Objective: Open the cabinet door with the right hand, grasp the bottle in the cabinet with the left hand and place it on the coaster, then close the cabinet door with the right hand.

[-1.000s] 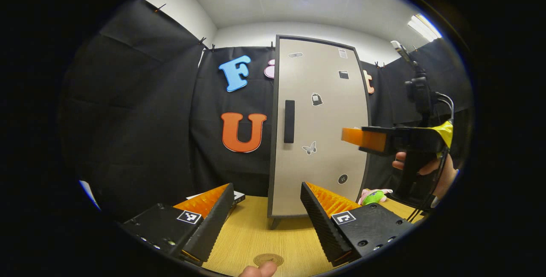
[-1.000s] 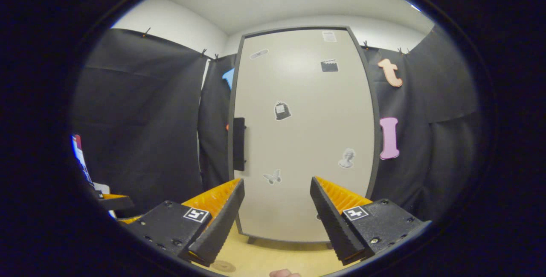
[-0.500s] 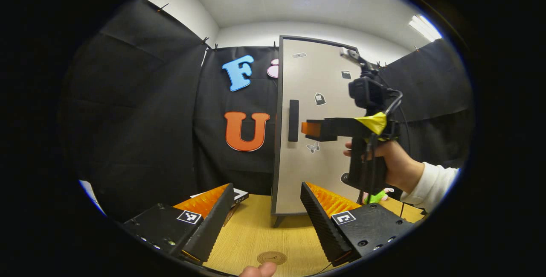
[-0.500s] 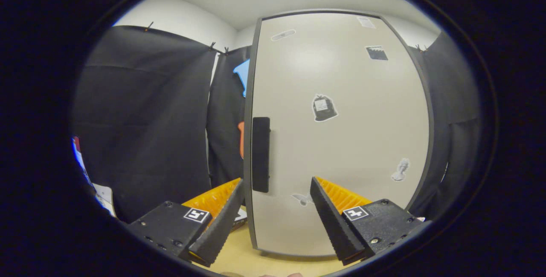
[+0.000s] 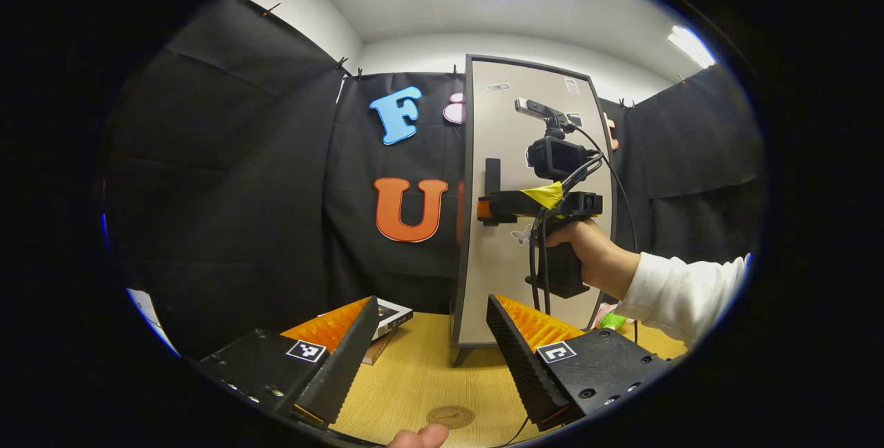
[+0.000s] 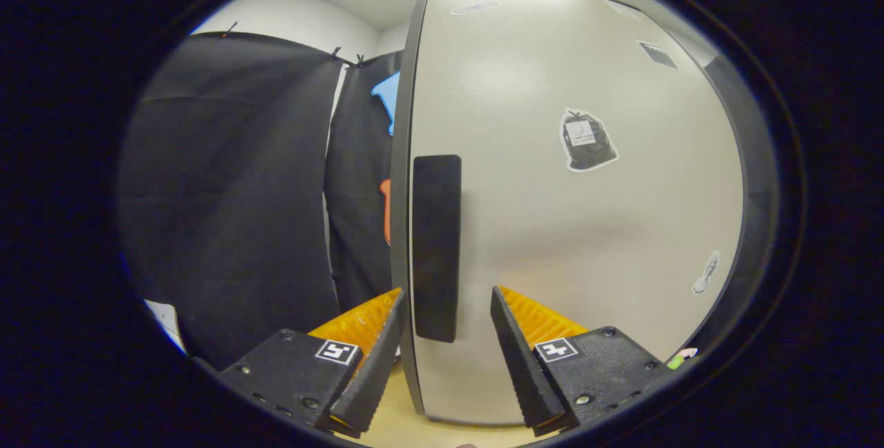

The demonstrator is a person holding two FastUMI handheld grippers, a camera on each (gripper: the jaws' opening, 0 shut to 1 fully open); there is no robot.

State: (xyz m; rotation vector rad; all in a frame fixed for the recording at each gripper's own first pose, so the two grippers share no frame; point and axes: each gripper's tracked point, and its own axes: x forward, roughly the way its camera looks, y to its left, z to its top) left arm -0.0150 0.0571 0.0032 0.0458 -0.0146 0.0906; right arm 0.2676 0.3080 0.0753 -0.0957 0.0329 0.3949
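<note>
The cabinet door (image 6: 573,213) is flat and closed, right in front of my right gripper (image 6: 445,310). Its black handle (image 6: 436,248) stands up tall near the door's left edge. My two orange fingers (image 6: 525,313) are spread apart, one on each side of the handle's lower end. They are not squeezing it, and I cannot tell if they touch it.

In the left gripper view, I see my right hand (image 5: 594,255) held out level toward the cabinet (image 5: 532,213). It is wrapped around the black grip, with my white sleeve (image 5: 684,289) behind it. The tip of that gripper sits at the handle (image 5: 492,189).

My left gripper (image 5: 431,327) is low over the wooden table (image 5: 414,386), well back from the cabinet. Its fingers are wide apart and hold nothing. The round brown coaster (image 5: 450,416) lies on the table between them, close to me. A small box (image 5: 390,313) lies by the left finger.
</note>
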